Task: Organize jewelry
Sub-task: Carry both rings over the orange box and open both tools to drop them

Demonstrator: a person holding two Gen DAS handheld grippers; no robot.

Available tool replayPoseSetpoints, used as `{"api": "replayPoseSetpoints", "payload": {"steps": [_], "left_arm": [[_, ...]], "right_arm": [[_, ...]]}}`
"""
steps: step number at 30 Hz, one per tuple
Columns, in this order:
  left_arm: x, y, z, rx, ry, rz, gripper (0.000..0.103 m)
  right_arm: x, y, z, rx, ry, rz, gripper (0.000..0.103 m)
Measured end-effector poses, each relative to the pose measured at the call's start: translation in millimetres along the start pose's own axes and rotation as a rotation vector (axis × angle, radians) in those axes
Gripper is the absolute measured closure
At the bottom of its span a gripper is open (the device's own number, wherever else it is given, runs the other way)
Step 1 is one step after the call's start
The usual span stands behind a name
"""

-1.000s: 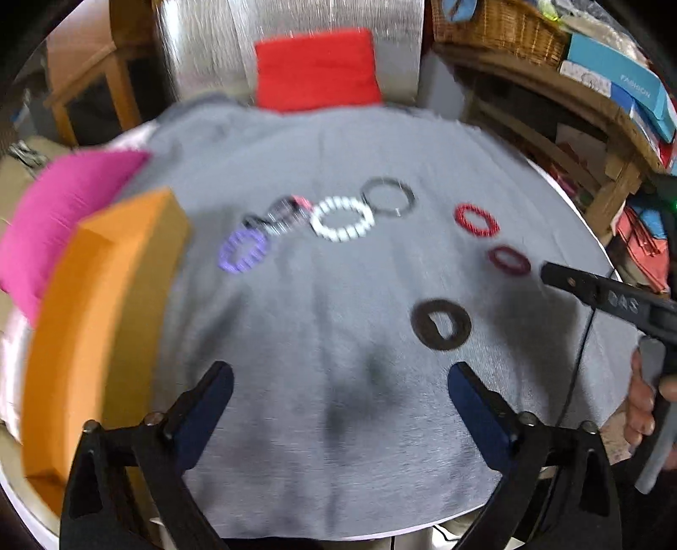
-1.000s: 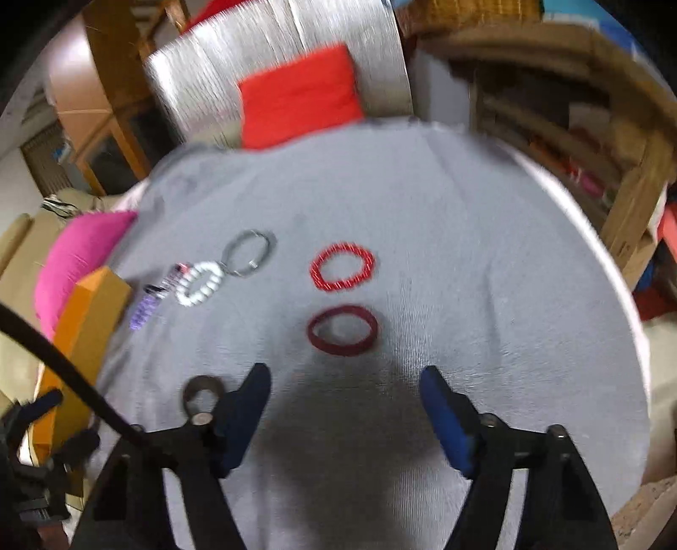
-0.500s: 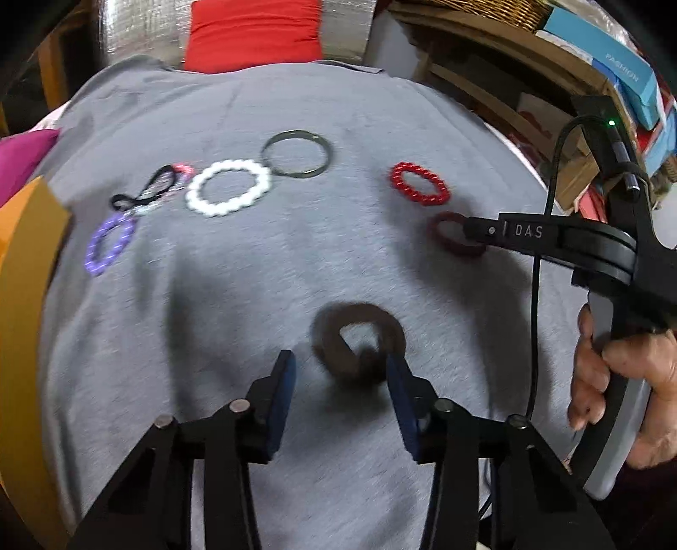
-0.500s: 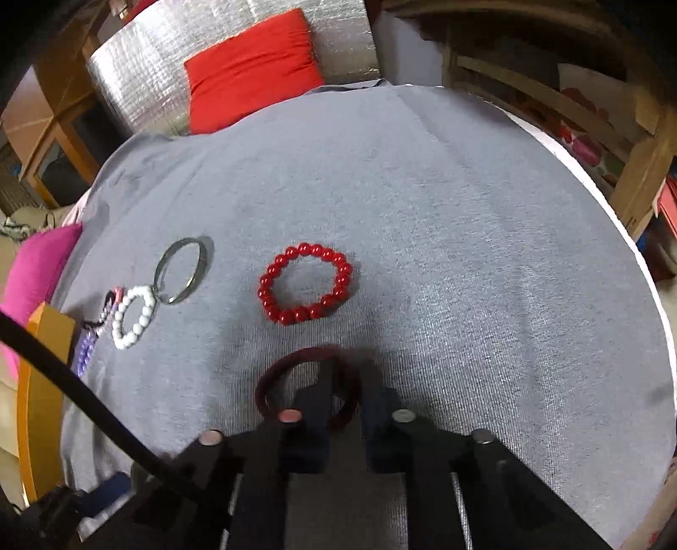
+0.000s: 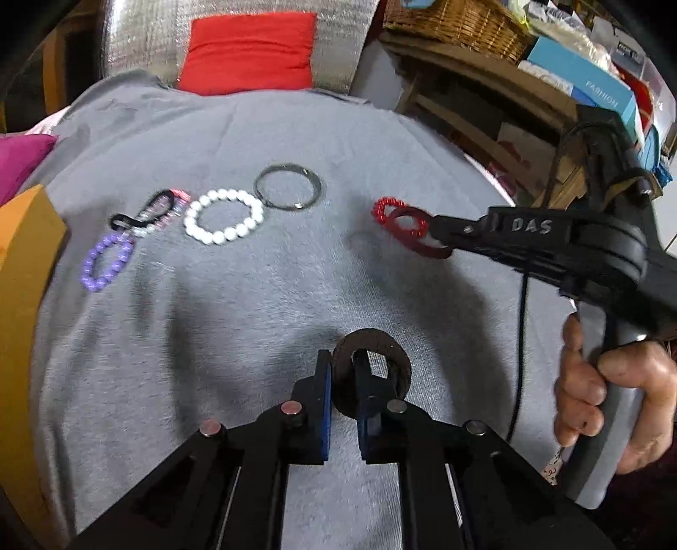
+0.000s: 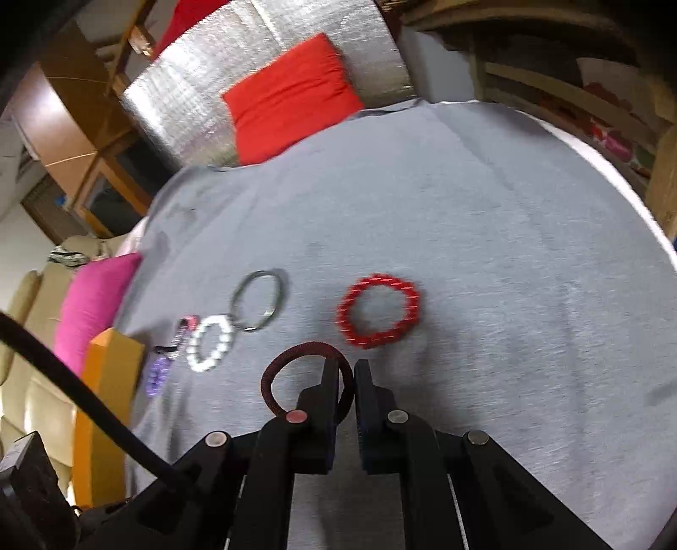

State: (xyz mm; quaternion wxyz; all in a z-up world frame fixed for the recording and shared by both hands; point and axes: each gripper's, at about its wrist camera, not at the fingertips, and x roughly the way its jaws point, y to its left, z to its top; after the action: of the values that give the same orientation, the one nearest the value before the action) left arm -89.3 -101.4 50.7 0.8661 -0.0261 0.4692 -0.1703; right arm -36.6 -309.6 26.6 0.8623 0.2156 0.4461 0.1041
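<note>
Several bracelets lie on a grey cloth-covered round table (image 5: pixel 254 296). My left gripper (image 5: pixel 342 364) is closing its jaws on the near rim of a dark brown ring (image 5: pixel 400 359), which stands tilted between the pads. My right gripper (image 6: pixel 348 372), also seen from the side (image 5: pixel 438 230), is shut on the rim of a dark red bangle (image 6: pixel 275 372) (image 5: pixel 423 249). Just beyond it lies a red bead bracelet (image 6: pixel 376 279) (image 5: pixel 381 209). Further left are a metal ring (image 5: pixel 292 207), a white bead bracelet (image 5: pixel 194 211), a black clip with pink beads (image 5: pixel 144 211) and a purple bracelet (image 5: pixel 91 262).
An orange box (image 5: pixel 21 254) and a pink cushion (image 5: pixel 17 156) stand at the table's left edge. A red cushion (image 5: pixel 249 55) sits behind the table. Wooden shelves with boxes and a wicker basket (image 5: pixel 457 17) rise at the right. A person's hand (image 5: pixel 613 389) holds the right gripper's handle.
Both grippers went from wide open to closed. The left came down onto the brown ring and gripped its rim. The right closed on the dark red bangle and tilted it up.
</note>
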Motion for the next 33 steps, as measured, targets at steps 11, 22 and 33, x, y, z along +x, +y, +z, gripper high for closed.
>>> {"api": "replayPoseSetpoints", "payload": {"steps": [11, 22, 33], "left_arm": [[-124.5, 76.8, 3.0, -0.104, -0.181, 0.183, 0.093], [-194.1, 213.4, -62.7, -0.331, -0.145, 0.429, 0.093], [-183.1, 262.1, -122.5, -0.423, 0.025, 0.489, 0.092]], "right_arm": [[2.8, 107.8, -12.7, -0.161, -0.051, 0.215, 0.095], [17.1, 269.0, -87.4, -0.507, -0.020, 0.499, 0.094], [23.2, 337.8, -178.0, -0.824, 0.087, 0.575, 0.094]]}}
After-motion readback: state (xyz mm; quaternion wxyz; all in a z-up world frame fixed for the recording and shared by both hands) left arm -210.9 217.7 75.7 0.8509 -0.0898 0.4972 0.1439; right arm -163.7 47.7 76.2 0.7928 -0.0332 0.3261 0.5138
